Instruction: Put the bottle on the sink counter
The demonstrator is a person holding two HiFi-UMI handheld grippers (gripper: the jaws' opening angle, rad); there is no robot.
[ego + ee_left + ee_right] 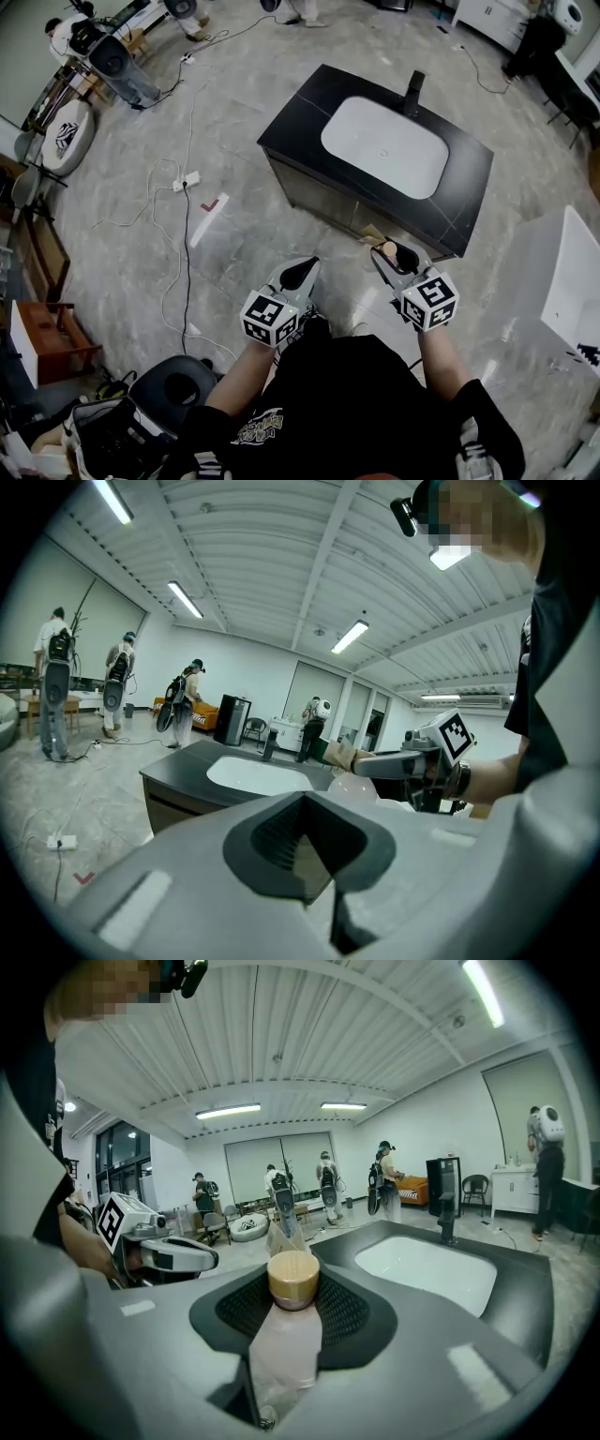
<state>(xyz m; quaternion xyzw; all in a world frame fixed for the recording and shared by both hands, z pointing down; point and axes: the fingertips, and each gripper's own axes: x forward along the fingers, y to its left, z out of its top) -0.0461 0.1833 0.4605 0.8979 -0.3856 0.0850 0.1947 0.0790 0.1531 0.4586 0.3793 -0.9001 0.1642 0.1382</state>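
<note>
A pale pink bottle (284, 1340) with a tan wooden-looking cap (293, 1279) stands upright between the jaws of my right gripper (291, 1309), which is shut on it. From the head view the cap (386, 249) shows at the tip of the right gripper (391, 253), just in front of the black sink counter (295, 122). A white basin (384, 145) and a black faucet (413, 92) are set in the counter. My left gripper (302, 269) is shut with nothing in it and is held beside the right one, above the floor.
Cables and a power strip (187, 180) lie on the grey floor to the left. A white cabinet (572, 281) stands at the right. A black seat (178, 384) and a wooden stool (47, 337) are at the lower left. People stand far behind the counter.
</note>
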